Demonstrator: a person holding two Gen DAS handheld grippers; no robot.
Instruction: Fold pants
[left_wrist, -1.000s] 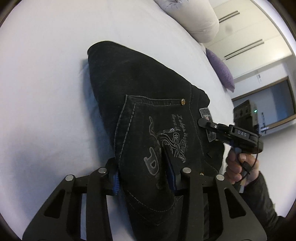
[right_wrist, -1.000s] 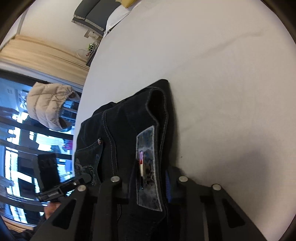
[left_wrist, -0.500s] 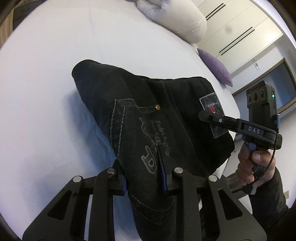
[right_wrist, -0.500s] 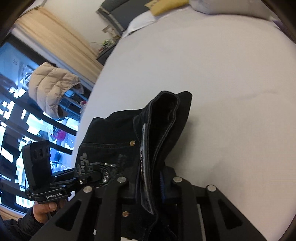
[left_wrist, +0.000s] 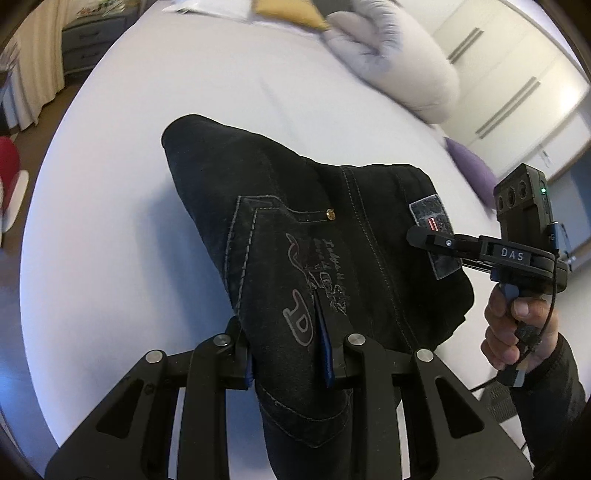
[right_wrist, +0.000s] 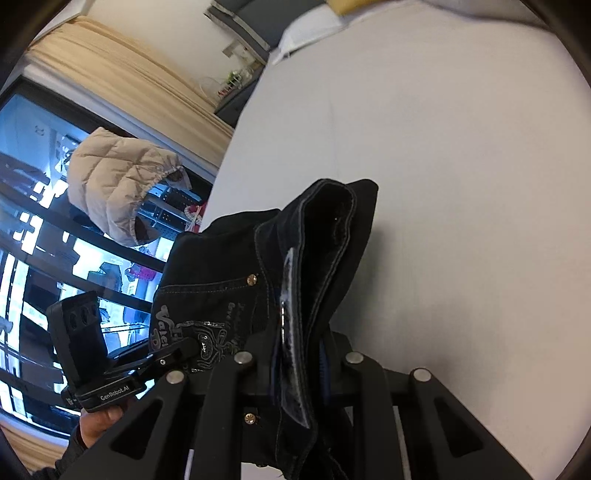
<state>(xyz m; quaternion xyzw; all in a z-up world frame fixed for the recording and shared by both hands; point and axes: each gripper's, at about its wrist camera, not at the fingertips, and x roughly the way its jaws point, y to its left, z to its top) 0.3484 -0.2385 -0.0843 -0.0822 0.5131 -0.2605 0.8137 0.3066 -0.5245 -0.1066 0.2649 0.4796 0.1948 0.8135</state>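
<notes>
black jeans (left_wrist: 314, 236) bunched, embroidered pocket up, lifted over white bed (left_wrist: 147, 110). left gripper (left_wrist: 291, 354) and right gripper (right_wrist: 299, 354) both clamped on the denim.

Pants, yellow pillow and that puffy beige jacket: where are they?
pants (left_wrist: 280, 221), left wrist view, back pocket
yellow pillow (left_wrist: 291, 13), left wrist view, its middle
beige jacket (right_wrist: 114, 181), right wrist view, quilted front

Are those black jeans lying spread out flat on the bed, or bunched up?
Bunched up, not flat. The jeans are doubled over, pinched by the left tongs and right tongs, and partly lifted above the bed.
</notes>
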